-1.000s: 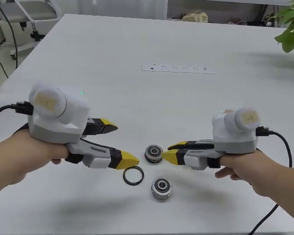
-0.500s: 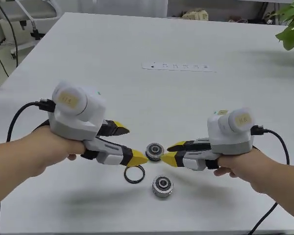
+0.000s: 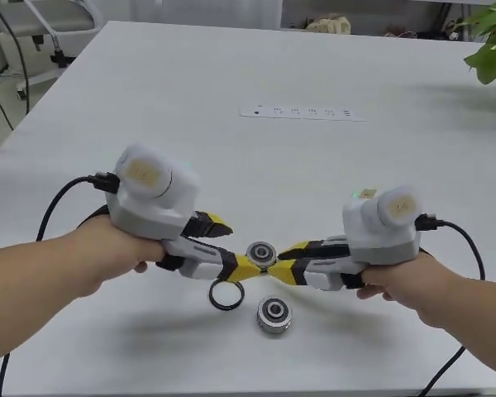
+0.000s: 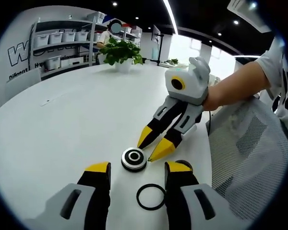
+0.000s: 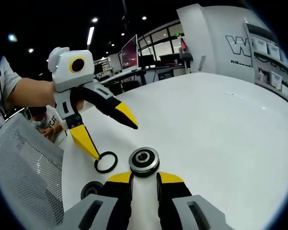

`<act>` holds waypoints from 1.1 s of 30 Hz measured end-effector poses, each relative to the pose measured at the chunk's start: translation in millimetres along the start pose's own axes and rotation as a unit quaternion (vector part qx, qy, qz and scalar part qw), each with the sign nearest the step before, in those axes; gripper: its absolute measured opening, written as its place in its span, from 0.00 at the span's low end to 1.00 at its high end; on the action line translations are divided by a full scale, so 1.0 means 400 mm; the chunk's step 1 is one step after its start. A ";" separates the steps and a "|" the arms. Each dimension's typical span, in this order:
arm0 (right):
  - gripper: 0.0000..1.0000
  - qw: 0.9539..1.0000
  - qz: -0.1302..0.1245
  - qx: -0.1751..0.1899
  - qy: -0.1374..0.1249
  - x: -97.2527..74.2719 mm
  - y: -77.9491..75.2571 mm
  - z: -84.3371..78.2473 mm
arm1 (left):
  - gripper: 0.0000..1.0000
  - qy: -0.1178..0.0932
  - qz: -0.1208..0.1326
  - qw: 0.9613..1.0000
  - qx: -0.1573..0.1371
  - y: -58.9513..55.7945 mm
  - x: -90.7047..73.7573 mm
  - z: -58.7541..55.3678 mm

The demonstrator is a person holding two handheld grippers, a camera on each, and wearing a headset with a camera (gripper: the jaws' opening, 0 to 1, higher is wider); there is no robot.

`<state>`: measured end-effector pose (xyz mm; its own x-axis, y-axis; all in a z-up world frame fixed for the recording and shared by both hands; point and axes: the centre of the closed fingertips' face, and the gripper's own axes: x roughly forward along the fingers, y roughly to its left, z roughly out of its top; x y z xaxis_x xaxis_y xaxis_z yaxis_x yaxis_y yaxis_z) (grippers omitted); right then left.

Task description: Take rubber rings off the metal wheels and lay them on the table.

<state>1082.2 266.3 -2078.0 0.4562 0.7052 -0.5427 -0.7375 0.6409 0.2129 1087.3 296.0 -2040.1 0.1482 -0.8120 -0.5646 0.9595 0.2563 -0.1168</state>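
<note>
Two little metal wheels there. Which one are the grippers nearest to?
The farther wheel, lying between the tips of the left gripper and right gripper. The nearer wheel sits apart, beside the loose black ring.

far metal wheel (image 3: 261, 253) and near metal wheel (image 3: 274, 313) lie flat; black rubber ring (image 3: 226, 294) loose beside them.

Over last second left gripper (image 3: 238, 246) swung in toward far wheel (image 3: 260, 253) from wheel's left; lower jaw tip ended at wheel's rim, contact unclear. Meanwhile right gripper (image 3: 279, 260) edged closer from wheel's right, tips ending just beside it.
</note>
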 end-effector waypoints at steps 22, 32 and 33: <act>0.17 1.000 -0.002 0.003 -0.002 -0.008 0.003 -0.004 | 0.22 0.021 -0.010 1.000 0.003 -0.002 0.066 -0.007; 0.17 1.000 -0.003 0.002 -0.003 -0.007 0.002 -0.001 | 0.11 0.030 0.002 0.999 0.026 0.012 0.075 -0.010; 0.17 1.000 -0.003 0.003 -0.003 -0.007 0.002 -0.001 | 0.11 0.030 0.004 0.999 0.031 0.013 0.075 -0.010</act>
<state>1080.2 264.7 -2076.6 0.4644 0.7029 -0.5388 -0.7317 0.6473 0.2136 1095.8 275.3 -2060.9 0.1428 -0.7763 -0.6140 0.9715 0.2285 -0.0630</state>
